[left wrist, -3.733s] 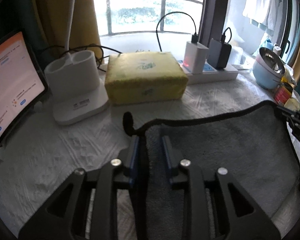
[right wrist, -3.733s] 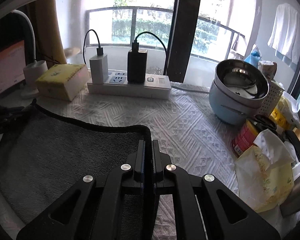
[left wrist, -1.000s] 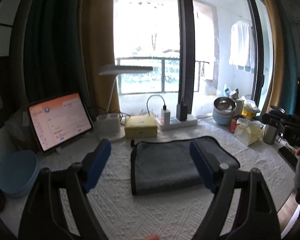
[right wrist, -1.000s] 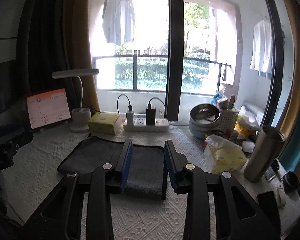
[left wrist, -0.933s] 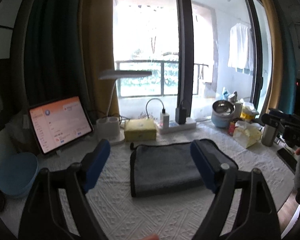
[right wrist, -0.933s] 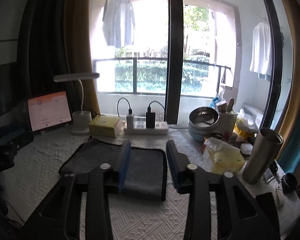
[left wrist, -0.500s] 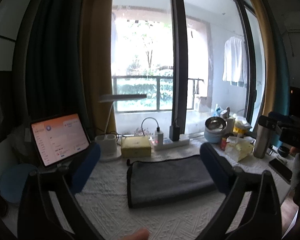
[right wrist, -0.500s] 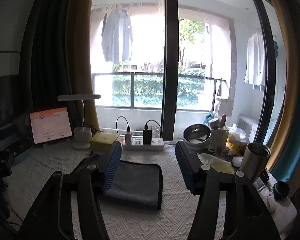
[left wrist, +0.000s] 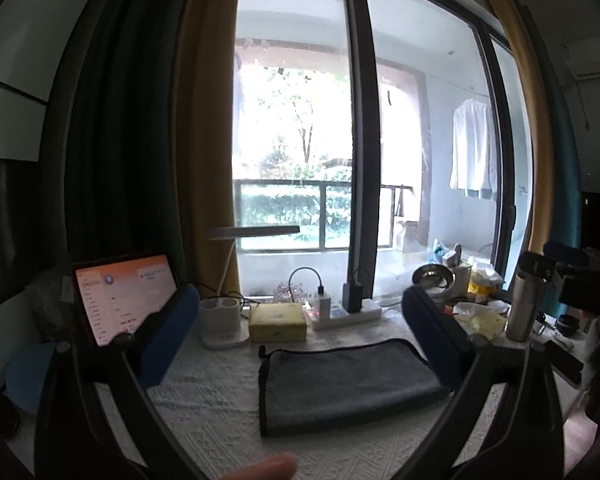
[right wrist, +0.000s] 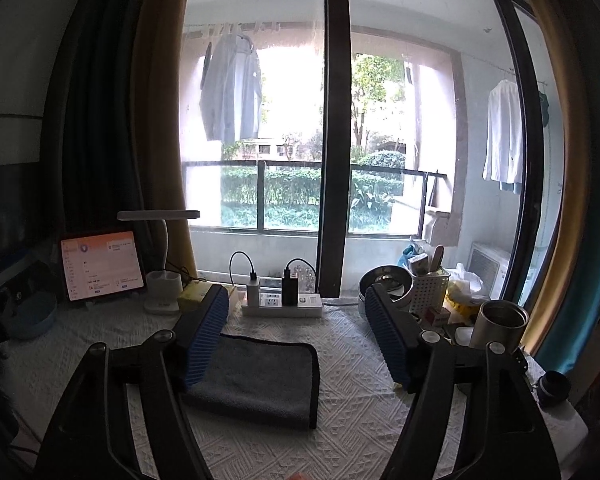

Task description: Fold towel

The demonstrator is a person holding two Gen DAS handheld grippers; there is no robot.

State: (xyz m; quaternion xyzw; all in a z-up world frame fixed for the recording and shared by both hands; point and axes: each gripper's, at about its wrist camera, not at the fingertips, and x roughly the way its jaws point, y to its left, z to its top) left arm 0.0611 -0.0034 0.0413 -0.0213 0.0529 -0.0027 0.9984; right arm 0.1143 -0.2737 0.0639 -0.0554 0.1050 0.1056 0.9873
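A dark grey towel (left wrist: 348,380) with black edging lies folded flat on the white textured table cover (left wrist: 204,404); it also shows in the right wrist view (right wrist: 256,380). My left gripper (left wrist: 300,328) is wide open and empty, held high and well back from the towel. My right gripper (right wrist: 296,336) is wide open and empty, also raised above and behind the towel. Neither gripper touches the towel.
Behind the towel stand a yellow tissue box (left wrist: 277,322), a white power strip with chargers (left wrist: 346,312), a white lamp base (left wrist: 223,326) and a lit tablet (left wrist: 126,298). At the right are a steel tumbler (right wrist: 498,326), a bowl (right wrist: 384,284) and clutter.
Both grippers let go of the towel's corners, opened wide and drew up and back from the table. The towel stays folded and flat.
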